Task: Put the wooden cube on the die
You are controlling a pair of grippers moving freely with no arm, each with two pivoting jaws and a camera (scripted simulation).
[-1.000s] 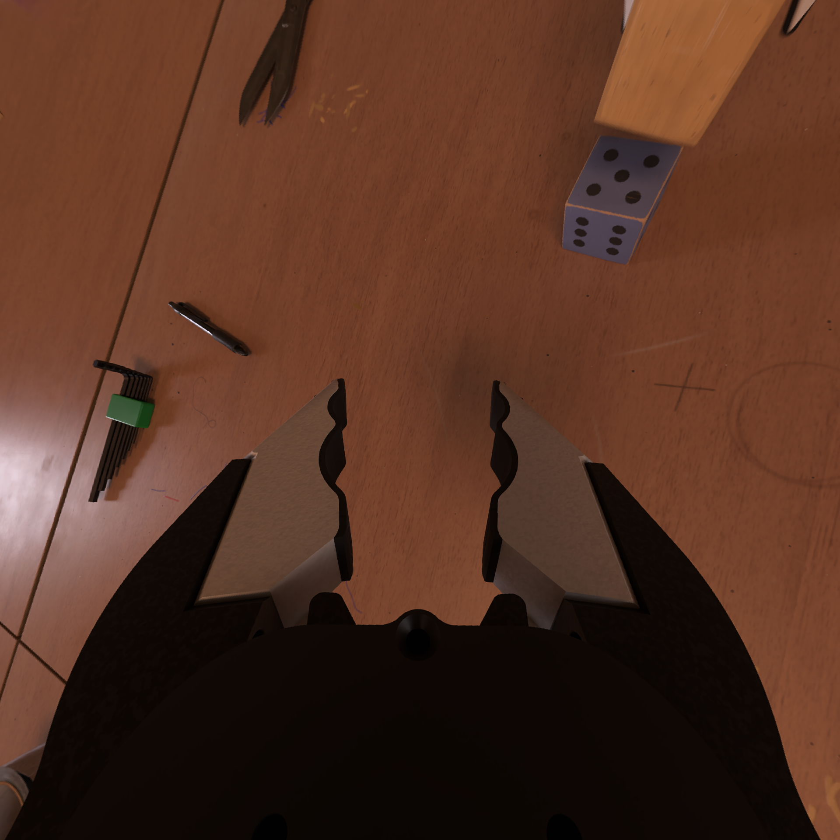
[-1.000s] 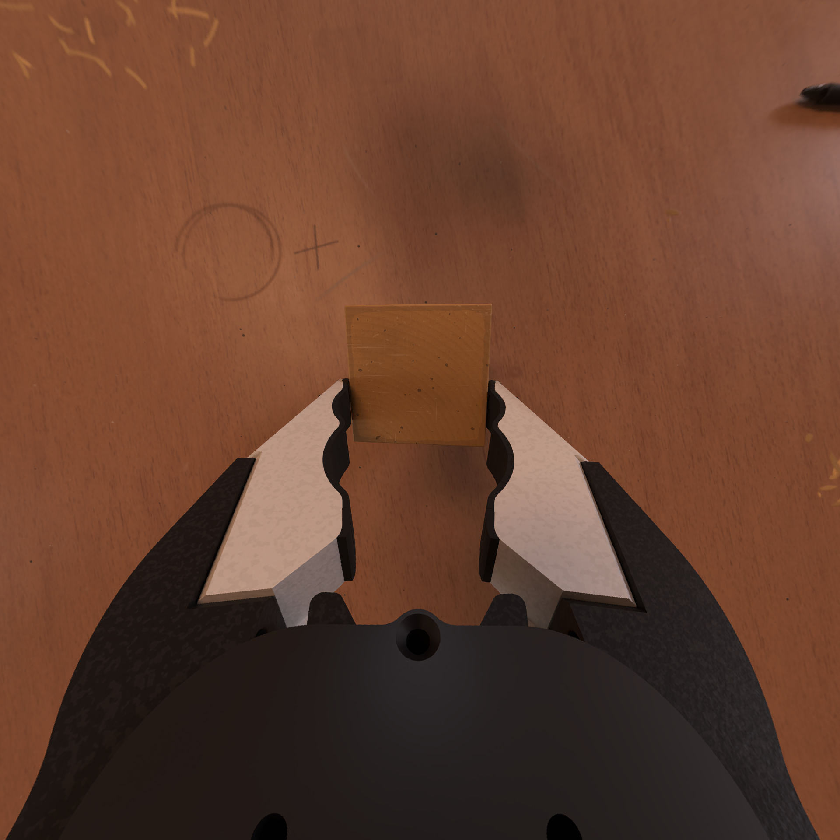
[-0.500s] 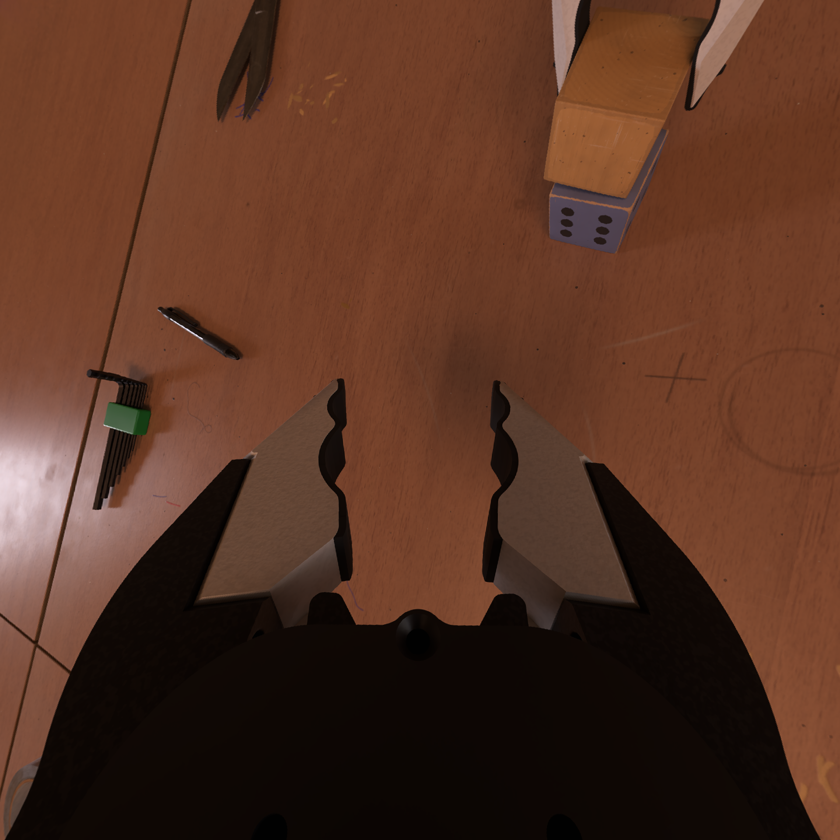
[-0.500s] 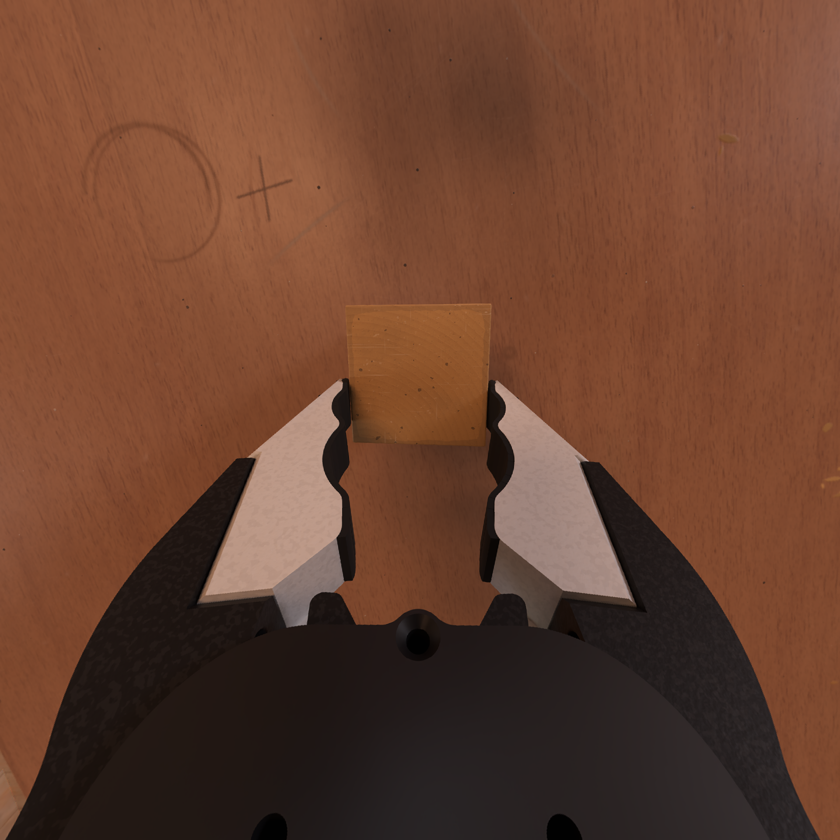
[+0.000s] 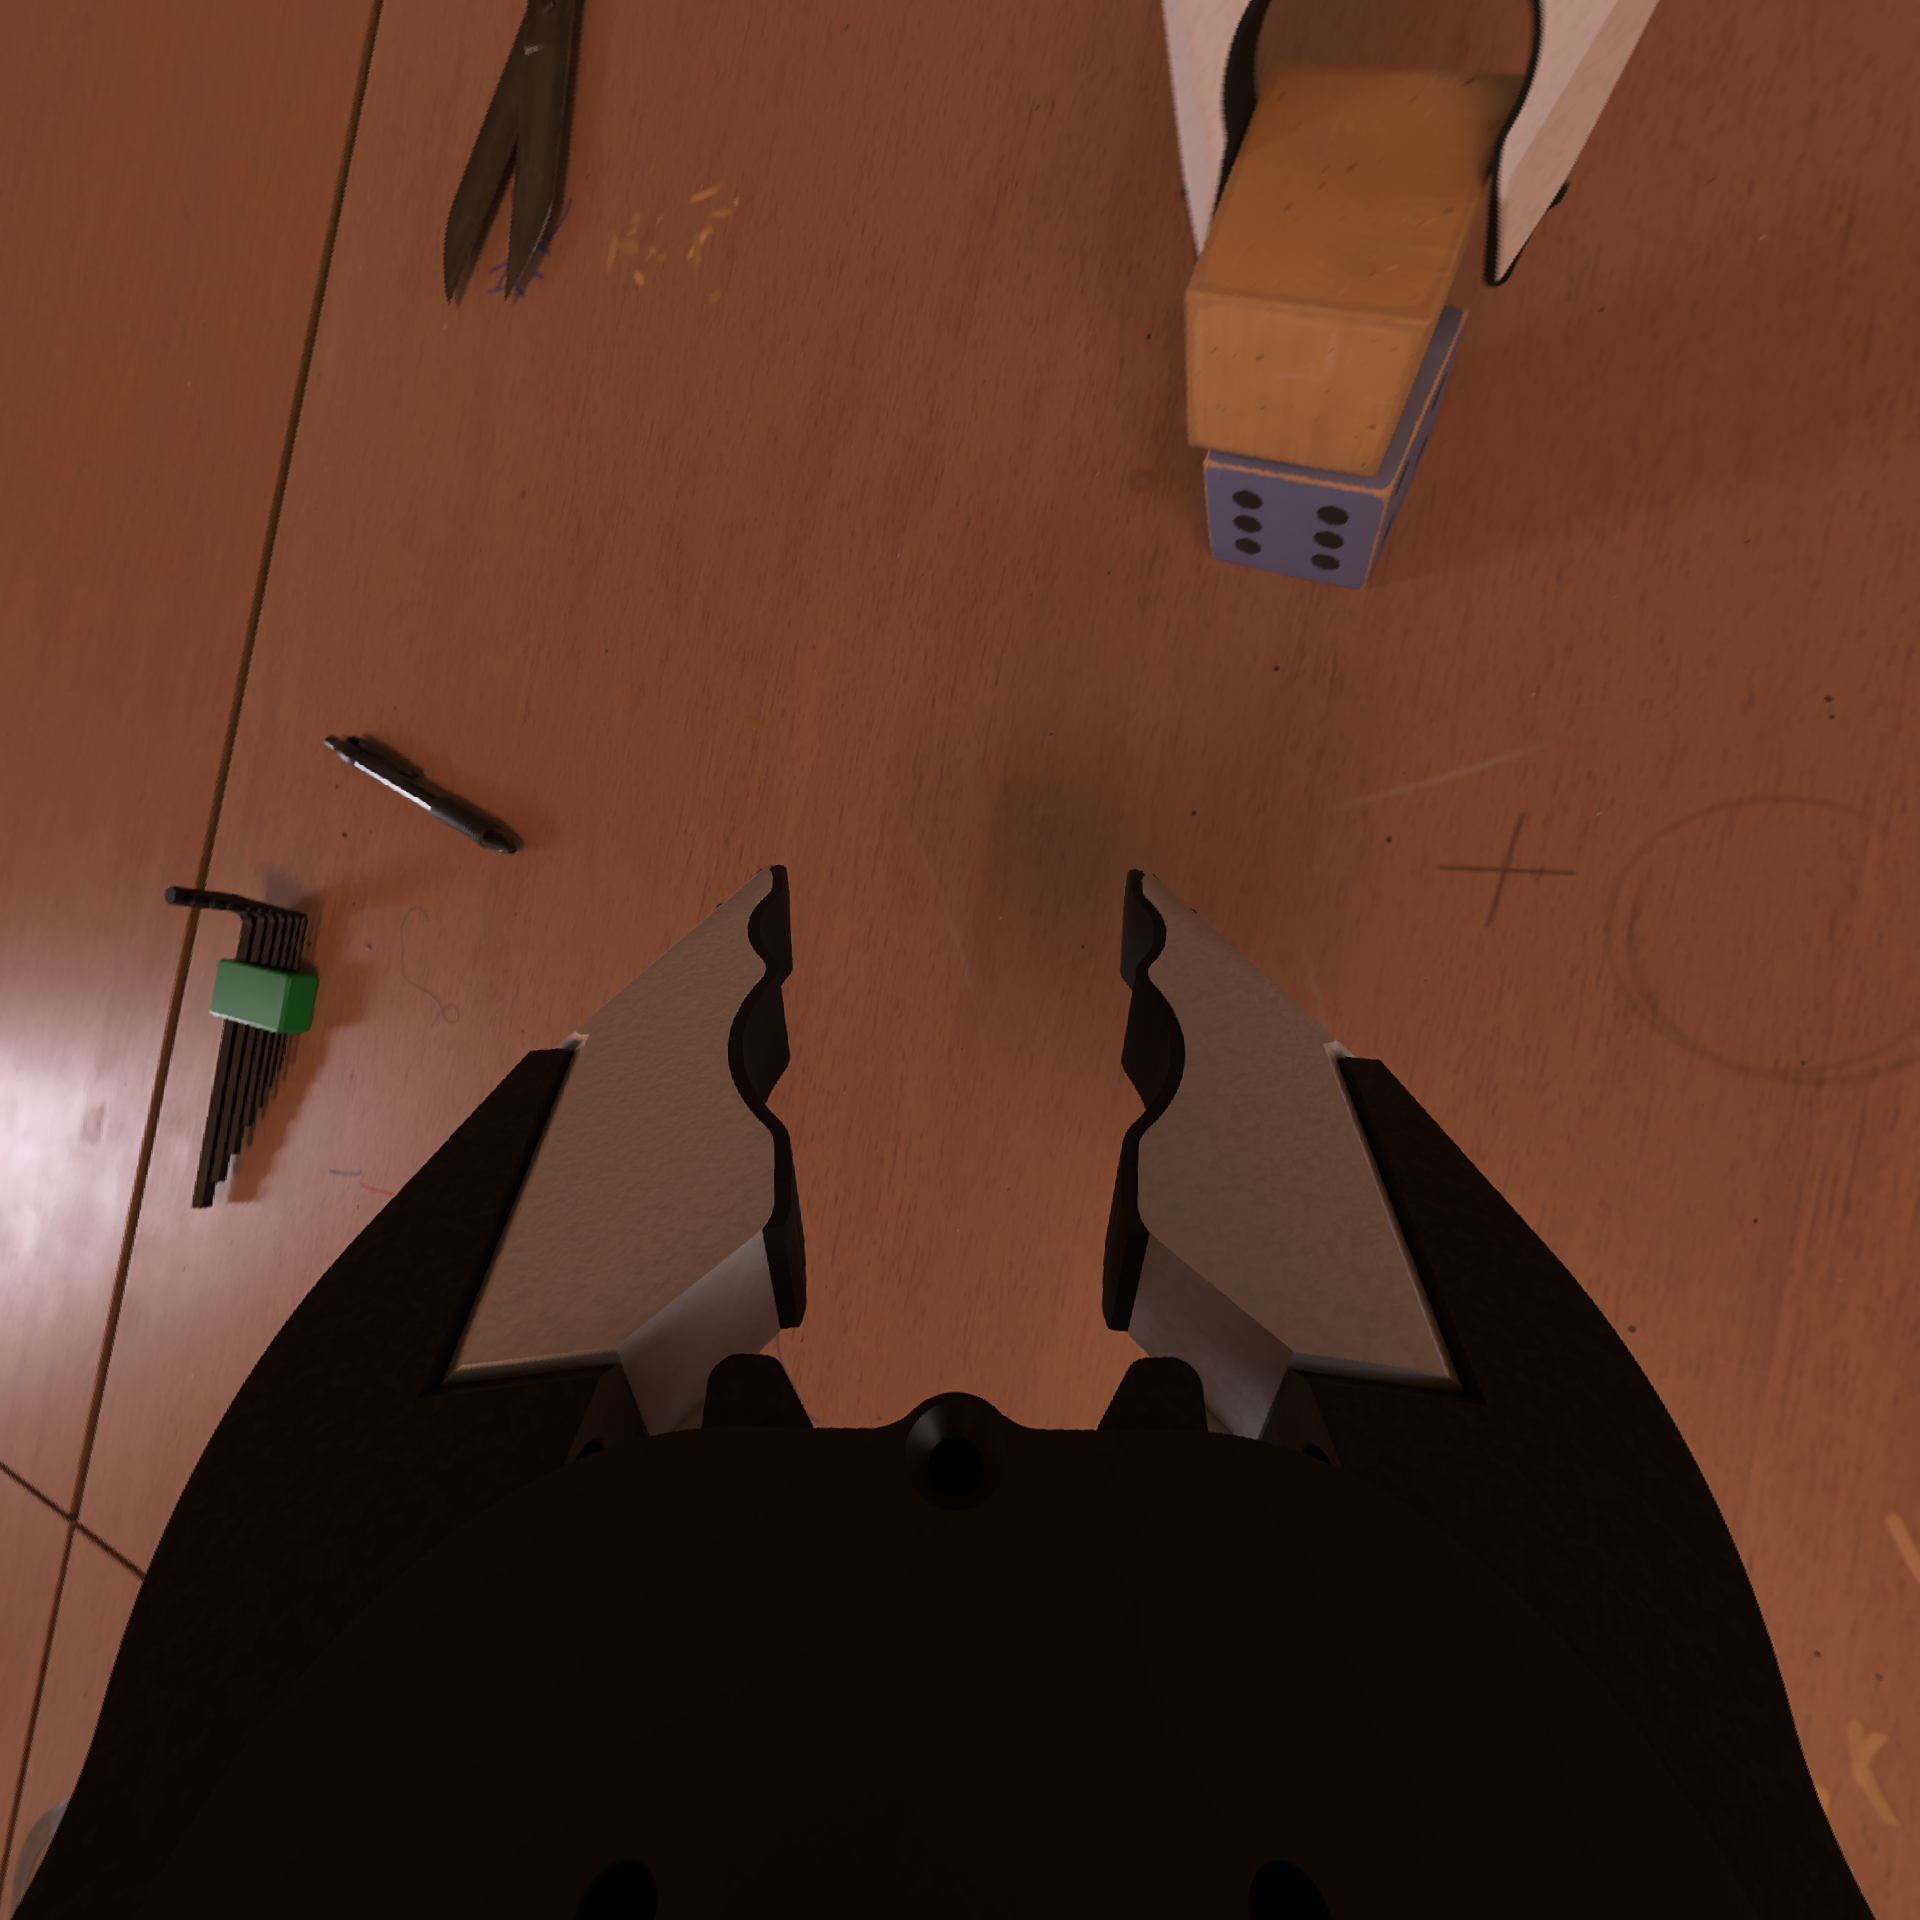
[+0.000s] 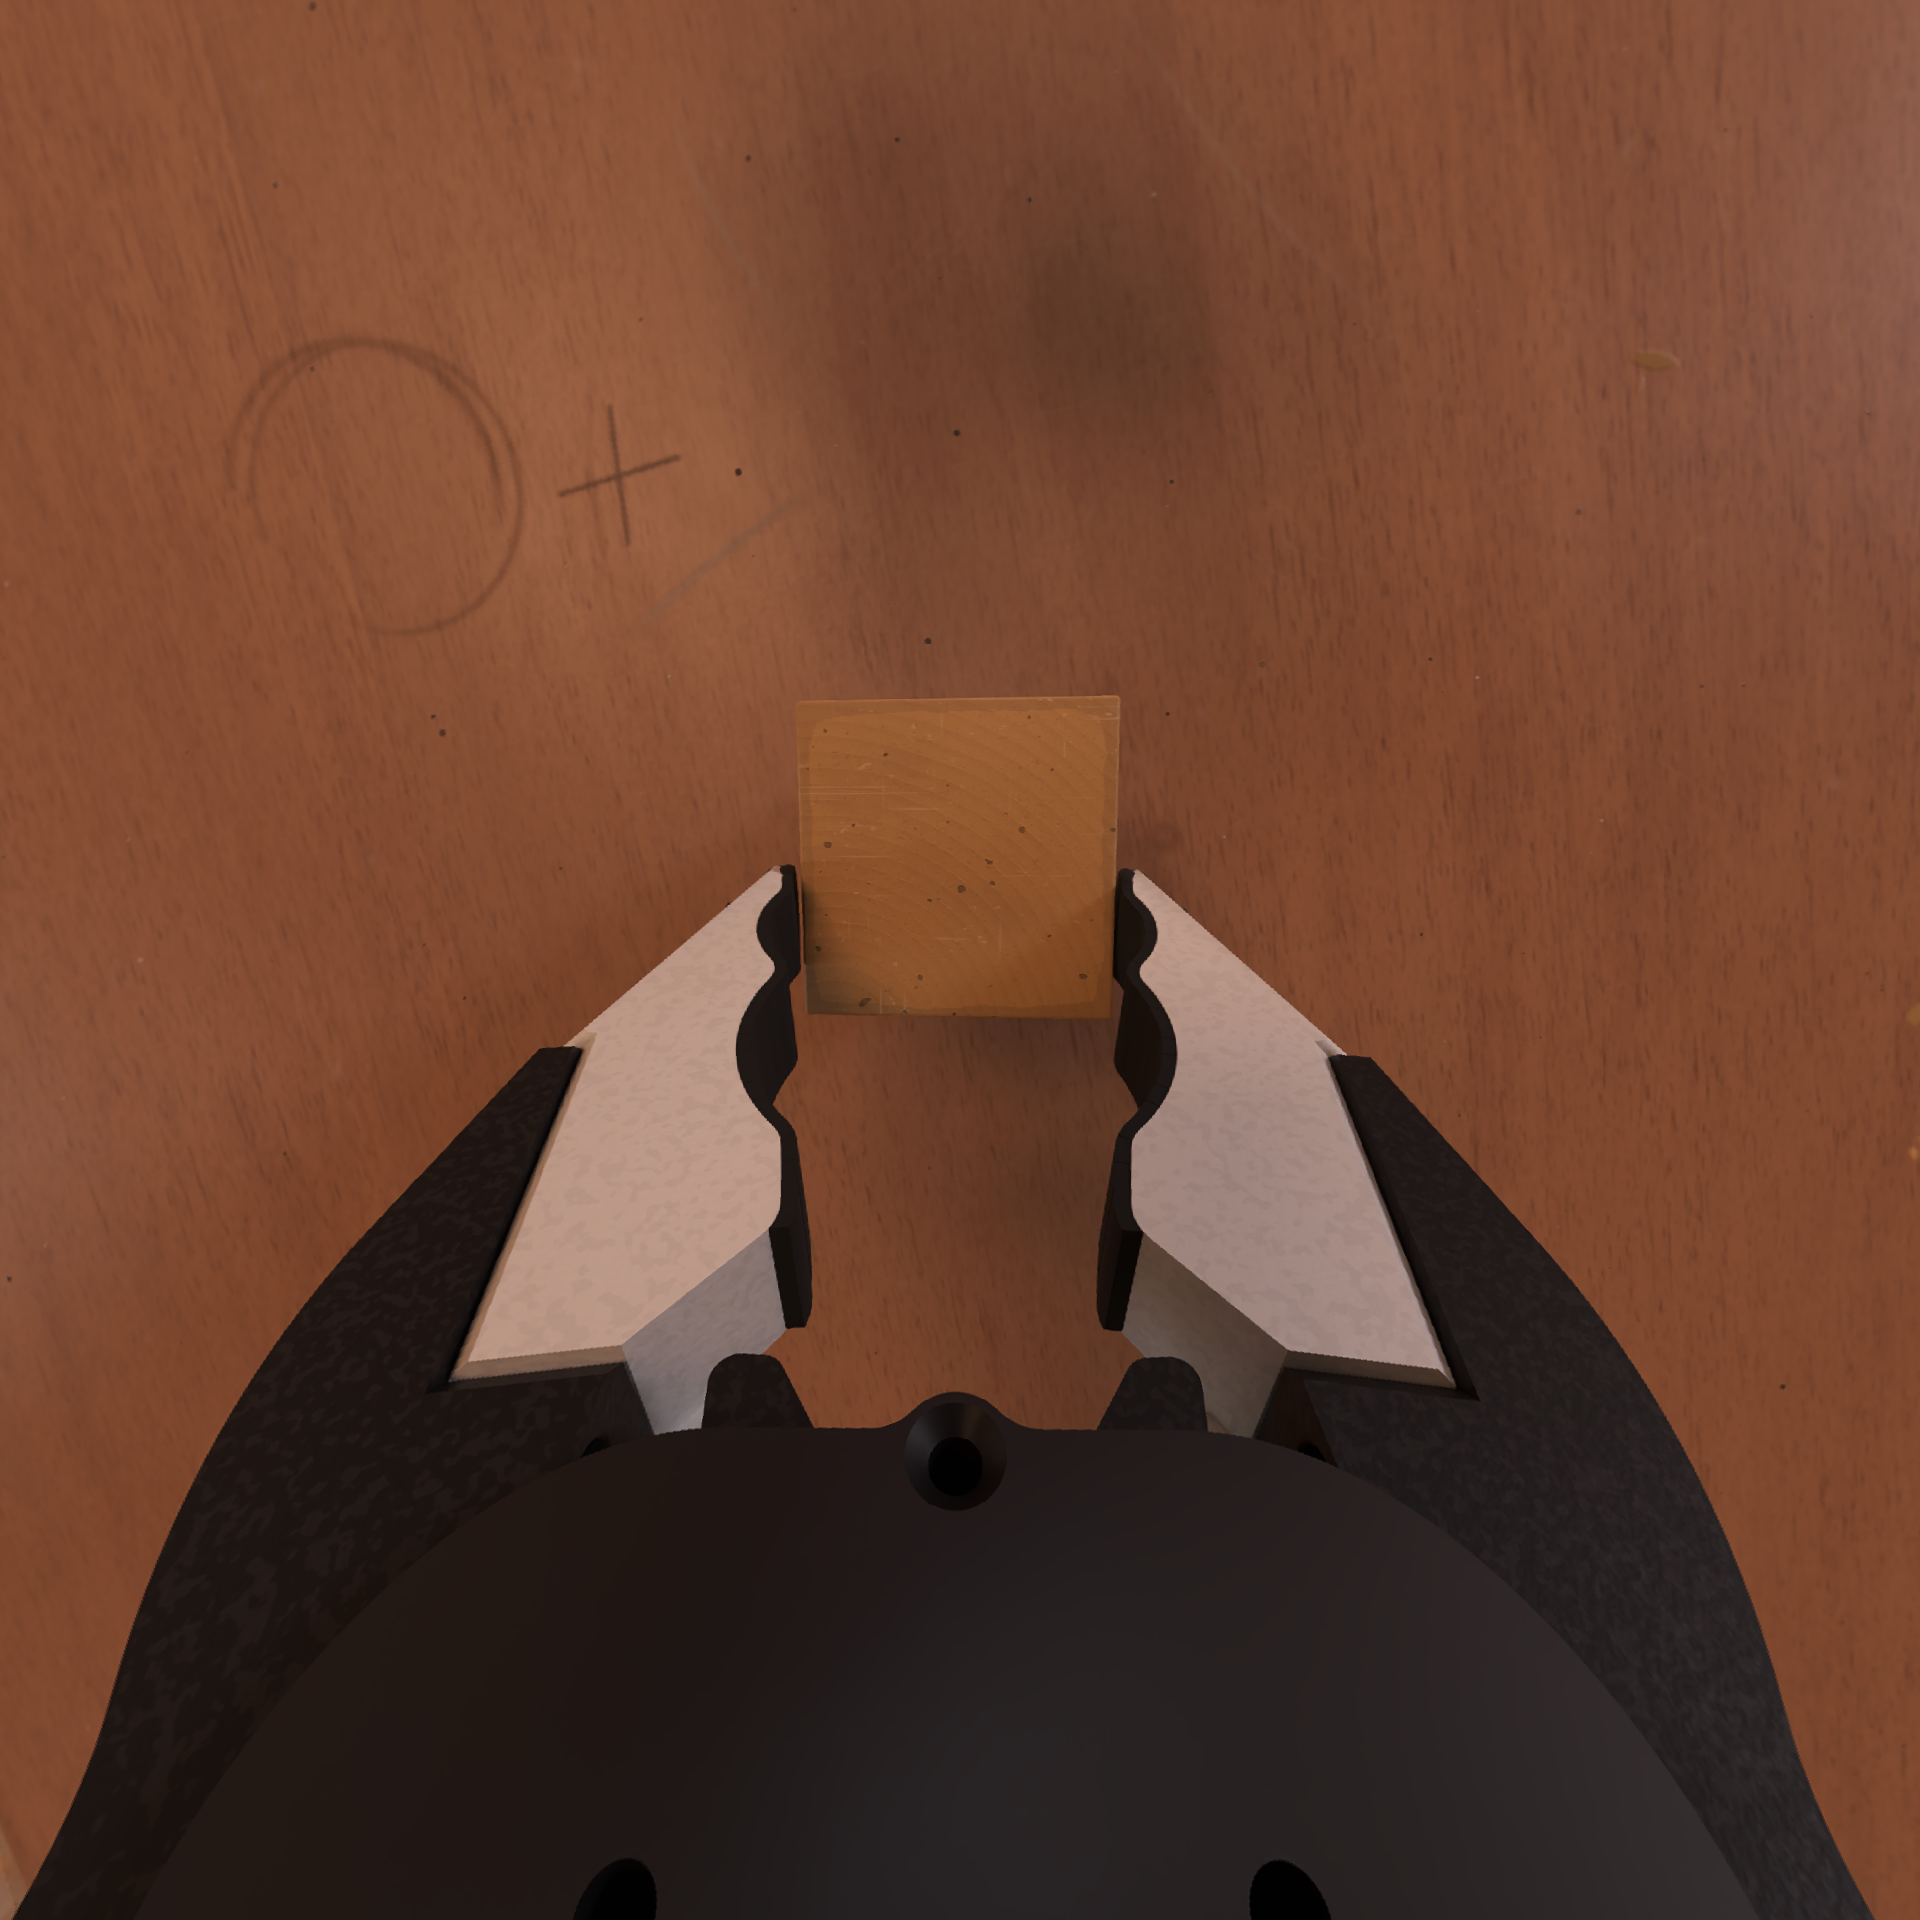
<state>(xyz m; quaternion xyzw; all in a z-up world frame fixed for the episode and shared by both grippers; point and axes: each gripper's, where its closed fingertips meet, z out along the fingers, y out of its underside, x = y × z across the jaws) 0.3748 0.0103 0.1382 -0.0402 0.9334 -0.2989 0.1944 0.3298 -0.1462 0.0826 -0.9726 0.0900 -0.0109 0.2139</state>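
Over the last second the wooden cube [image 5: 1320, 301] has come down from above the die [image 5: 1294, 520] until its underside seems to meet the die's top; the placing looks nearly done, only the letting-go left. Left to right: the left gripper [image 5: 956, 883] hovers idle over the counter [image 5: 935, 623], jaws apart and empty, the stack ahead to its right. The right gripper [image 6: 958, 878] points straight down, still clamped on the cube at its tips.

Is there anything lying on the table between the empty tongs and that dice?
No. In the left wrist view, only bare tabletop separates the open left tongs from the die.
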